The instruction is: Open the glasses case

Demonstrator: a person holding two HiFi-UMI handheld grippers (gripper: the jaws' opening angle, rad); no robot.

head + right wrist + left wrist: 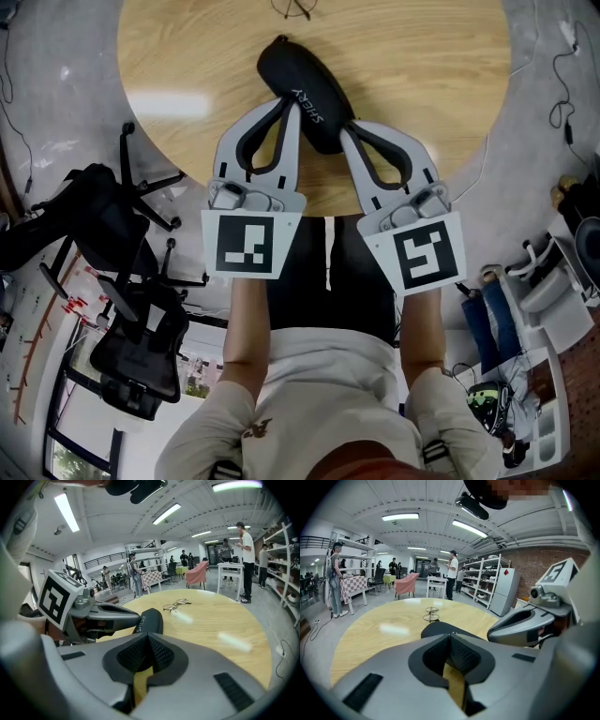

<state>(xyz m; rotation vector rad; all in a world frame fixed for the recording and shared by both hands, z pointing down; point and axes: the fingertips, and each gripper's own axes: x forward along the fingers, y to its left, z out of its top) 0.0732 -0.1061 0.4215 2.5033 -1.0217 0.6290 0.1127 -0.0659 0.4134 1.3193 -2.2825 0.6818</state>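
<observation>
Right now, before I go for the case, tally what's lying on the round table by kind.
glasses case: 1
pair of glasses: 1
Total: 2

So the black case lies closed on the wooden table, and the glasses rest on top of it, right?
Not quite. The glasses lie on the table beyond the case, apart from it, as the right gripper view shows. The case is indeed closed.
</observation>
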